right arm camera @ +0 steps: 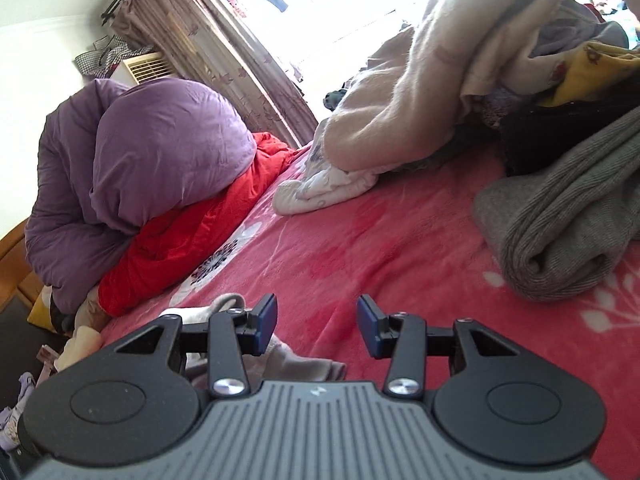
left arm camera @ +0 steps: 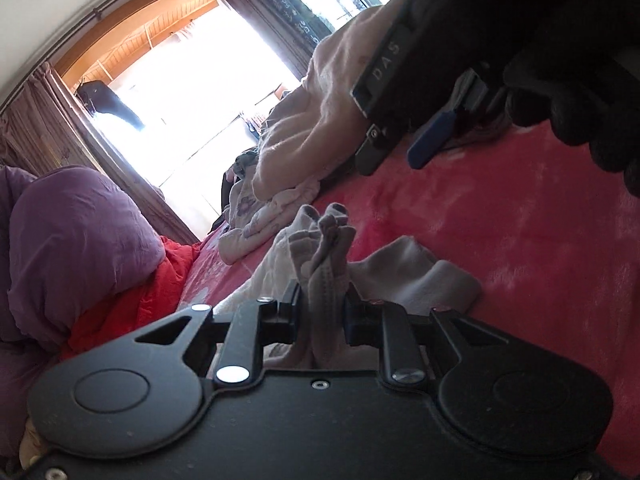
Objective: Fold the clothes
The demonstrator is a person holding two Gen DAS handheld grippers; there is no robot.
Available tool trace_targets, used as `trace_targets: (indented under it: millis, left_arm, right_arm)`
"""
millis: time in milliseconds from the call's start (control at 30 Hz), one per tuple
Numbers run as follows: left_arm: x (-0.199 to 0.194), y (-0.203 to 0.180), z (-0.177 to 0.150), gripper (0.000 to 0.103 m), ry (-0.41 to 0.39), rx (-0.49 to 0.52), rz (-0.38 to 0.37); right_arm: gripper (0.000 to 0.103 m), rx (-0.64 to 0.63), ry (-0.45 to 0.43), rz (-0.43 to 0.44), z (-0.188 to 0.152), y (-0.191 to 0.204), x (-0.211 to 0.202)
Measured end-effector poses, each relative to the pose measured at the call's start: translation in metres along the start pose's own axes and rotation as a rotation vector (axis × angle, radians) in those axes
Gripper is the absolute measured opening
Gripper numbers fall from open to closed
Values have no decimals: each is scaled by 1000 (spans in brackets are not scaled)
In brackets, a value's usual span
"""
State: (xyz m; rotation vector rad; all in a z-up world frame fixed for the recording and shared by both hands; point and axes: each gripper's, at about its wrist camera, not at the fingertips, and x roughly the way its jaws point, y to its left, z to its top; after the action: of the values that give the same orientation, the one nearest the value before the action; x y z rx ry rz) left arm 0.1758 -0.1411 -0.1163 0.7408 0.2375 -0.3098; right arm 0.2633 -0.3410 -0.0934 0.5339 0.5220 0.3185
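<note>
Pale grey-beige bunched cloth garment (left arm camera: 324, 256) on the red fleece blanket (left arm camera: 520, 240) is clamped by the left gripper (left arm camera: 322, 312); the right gripper (right arm camera: 316, 328) gapes empty above that blanket.

- bunched cloth (left arm camera: 326, 258) is sitting on the bed (left arm camera: 520, 240), between the left gripper (left arm camera: 322, 312) fingers
- rolled sweater (right arm camera: 560, 236) is lying right of the right gripper (right arm camera: 316, 322)
- clothes pile (right arm camera: 420, 92) is sitting behind, quilt (right arm camera: 152, 168) lying far left

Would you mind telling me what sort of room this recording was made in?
Most likely a bedroom: a pink blanket covers what looks like a bed, a purple duvet is bundled at one end, and curtains hang by a bright window.
</note>
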Motion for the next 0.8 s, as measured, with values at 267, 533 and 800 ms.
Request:
trace_targets:
  millis: [267, 533, 800]
  left_arm:
    - [8, -29, 0, 18, 26, 113, 14]
    - [8, -18, 2, 20, 49, 30, -118]
    - [-36, 54, 5, 38, 11, -114, -270]
  right_arm:
    - [46, -9, 2, -1, 0, 0, 1]
    - [46, -25, 6, -2, -2, 1, 2]
    - [46, -99, -17, -21, -5, 12, 2]
